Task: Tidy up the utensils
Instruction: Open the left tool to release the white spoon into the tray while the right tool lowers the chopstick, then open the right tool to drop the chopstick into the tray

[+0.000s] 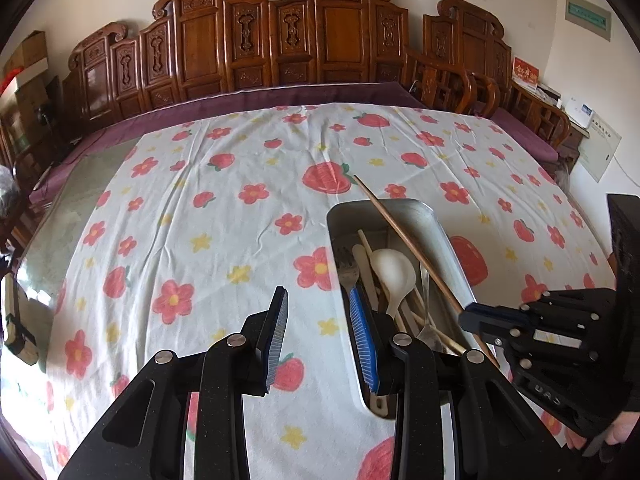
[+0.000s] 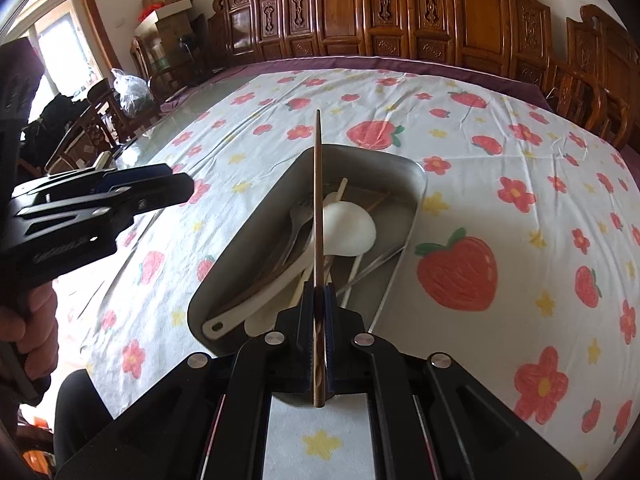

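Above tray (image 2: 416,184), chopstick (image 2: 318,200) in right gripper (image 2: 319,292)

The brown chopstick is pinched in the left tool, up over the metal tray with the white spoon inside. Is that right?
Not quite. The brown chopstick is pinched in the right tool, not the left; the right wrist view shows it clamped between the closed fingers. The left tool is open and holds nothing. The rest is right: the chopstick is up over the metal tray with the white spoon inside.
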The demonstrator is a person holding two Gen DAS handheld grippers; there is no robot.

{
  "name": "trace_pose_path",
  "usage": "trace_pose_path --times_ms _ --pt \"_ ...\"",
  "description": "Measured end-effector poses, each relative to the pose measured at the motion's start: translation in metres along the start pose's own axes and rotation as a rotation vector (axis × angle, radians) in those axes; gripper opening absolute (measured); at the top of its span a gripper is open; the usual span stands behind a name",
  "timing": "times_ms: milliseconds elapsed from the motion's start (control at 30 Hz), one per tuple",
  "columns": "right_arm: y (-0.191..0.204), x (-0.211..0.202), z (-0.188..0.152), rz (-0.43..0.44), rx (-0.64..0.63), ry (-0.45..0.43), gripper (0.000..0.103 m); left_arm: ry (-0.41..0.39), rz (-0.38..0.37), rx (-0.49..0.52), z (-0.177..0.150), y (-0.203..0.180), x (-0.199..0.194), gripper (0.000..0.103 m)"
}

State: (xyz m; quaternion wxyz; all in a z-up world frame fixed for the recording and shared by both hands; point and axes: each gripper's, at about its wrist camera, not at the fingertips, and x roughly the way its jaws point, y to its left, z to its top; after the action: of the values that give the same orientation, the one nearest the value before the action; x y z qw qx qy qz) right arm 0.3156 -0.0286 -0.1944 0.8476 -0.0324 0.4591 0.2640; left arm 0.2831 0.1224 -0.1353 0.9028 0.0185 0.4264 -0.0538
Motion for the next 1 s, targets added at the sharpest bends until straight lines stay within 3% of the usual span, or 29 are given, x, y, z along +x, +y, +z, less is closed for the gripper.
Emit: trace_pose_path --times_ms 700,1000 --pt "0.008 0.015 -0.007 -0.007 -0.007 0.025 0.007 0.006 0.006 -0.011 -0.006 0.009 0.000 0.030" --pt "0.001 -0.015 -0.014 -0.014 -0.012 -0.047 0.007 -0.004 0.005 -0.021 -0.010 0.001 -0.004 0.031"
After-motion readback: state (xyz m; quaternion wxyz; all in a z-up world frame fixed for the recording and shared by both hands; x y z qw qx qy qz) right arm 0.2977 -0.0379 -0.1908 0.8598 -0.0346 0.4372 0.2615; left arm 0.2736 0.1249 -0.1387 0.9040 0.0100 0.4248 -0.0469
